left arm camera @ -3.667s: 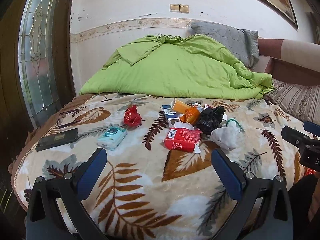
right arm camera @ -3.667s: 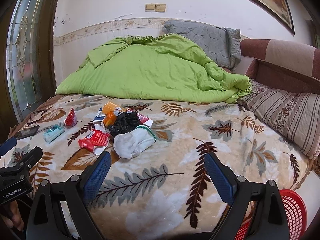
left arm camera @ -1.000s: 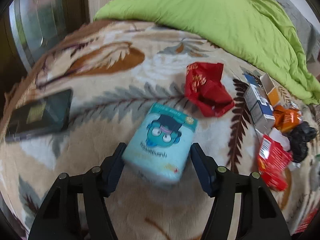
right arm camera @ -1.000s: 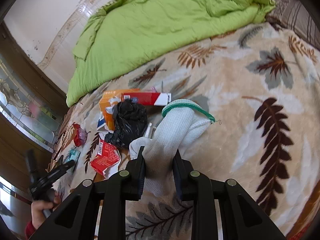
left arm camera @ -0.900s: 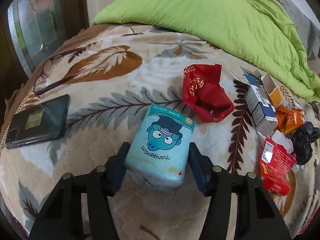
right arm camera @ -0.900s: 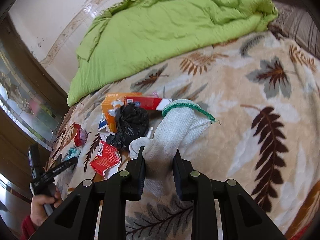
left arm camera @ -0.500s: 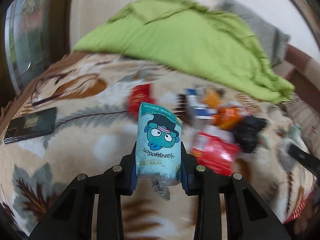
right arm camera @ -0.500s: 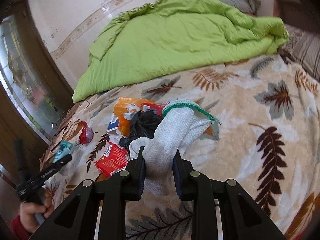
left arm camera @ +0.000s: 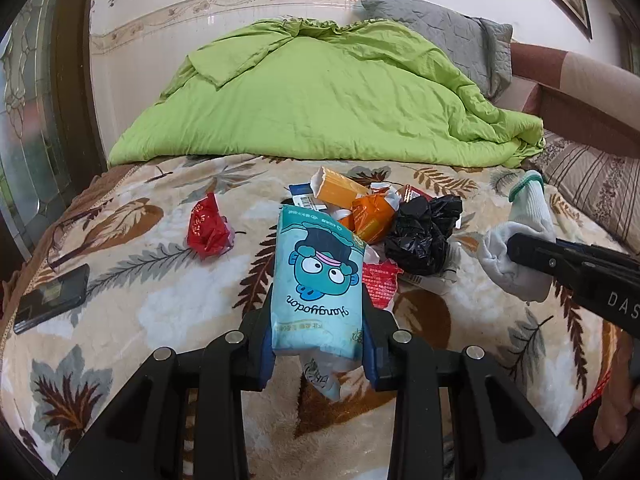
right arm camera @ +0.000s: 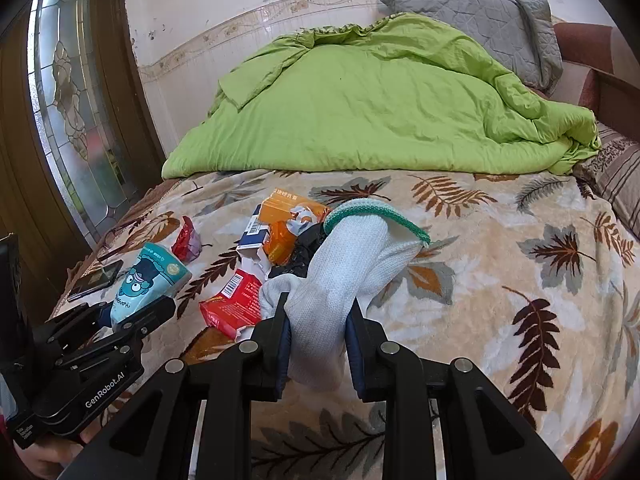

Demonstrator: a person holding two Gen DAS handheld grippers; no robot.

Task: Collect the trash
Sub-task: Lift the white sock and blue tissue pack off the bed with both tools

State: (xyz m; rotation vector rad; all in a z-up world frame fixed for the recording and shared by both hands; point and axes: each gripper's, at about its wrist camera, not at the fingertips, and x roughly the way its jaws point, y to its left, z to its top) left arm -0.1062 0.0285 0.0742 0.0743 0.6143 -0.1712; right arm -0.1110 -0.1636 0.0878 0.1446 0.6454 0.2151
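My left gripper (left arm camera: 318, 354) is shut on a light-blue tissue pack (left arm camera: 318, 280) with a cartoon face and holds it above the bed; the pack also shows in the right wrist view (right arm camera: 146, 280). My right gripper (right arm camera: 316, 346) is shut on a white glove (right arm camera: 344, 272) with a green cuff, lifted off the blanket; the glove also shows in the left wrist view (left arm camera: 520, 240). On the leaf-print blanket (left arm camera: 140, 300) lie a crumpled red wrapper (left arm camera: 208, 232), an orange box (left arm camera: 340, 190), an orange packet (left arm camera: 372, 216), a black plastic bag (left arm camera: 420, 232) and a red packet (right arm camera: 232, 304).
A dark phone (left arm camera: 52, 300) lies at the bed's left edge. A green duvet (left arm camera: 320, 96) and grey pillow (left arm camera: 448, 44) fill the back. A striped cushion (left arm camera: 596, 192) is at the right. A glass-panelled door (right arm camera: 68, 100) stands left.
My left gripper closed on the tissue pack and lifted it off the blanket. My right gripper kept hold of the glove and drew it back and up from the trash pile.
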